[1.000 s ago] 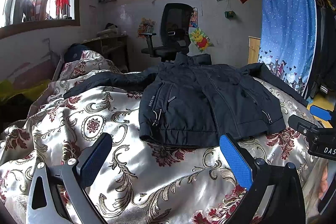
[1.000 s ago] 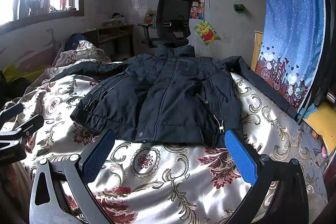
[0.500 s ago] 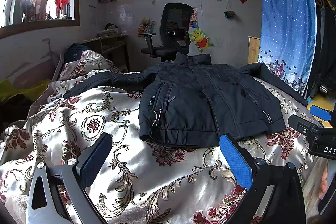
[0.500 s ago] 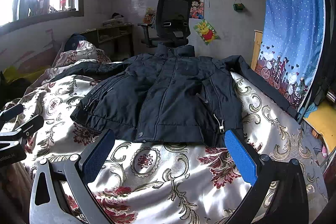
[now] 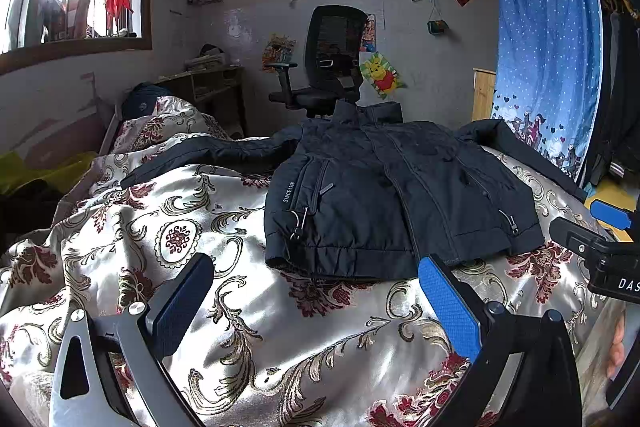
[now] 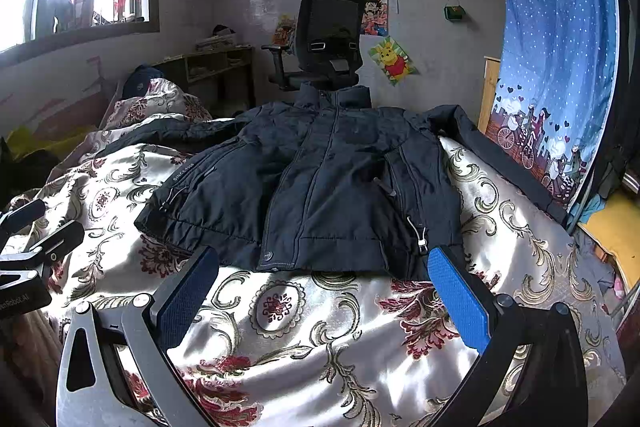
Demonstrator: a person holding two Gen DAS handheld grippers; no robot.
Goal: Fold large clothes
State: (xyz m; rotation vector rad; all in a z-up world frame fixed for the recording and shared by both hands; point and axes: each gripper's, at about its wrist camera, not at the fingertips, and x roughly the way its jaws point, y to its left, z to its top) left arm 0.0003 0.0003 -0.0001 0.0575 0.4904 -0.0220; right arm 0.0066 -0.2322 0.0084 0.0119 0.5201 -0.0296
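The dark jacket [image 6: 320, 187] lies flat on the flowery bedspread [image 6: 312, 315], front up and sleeves spread out, so it looks ready for folding. The left gripper [image 5: 316, 291] and right gripper [image 6: 324, 283] hang near its hem, both wide apart and holding nothing.

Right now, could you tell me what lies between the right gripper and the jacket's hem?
Only patterned bedspread between the right gripper and the jacket, per the right wrist view.
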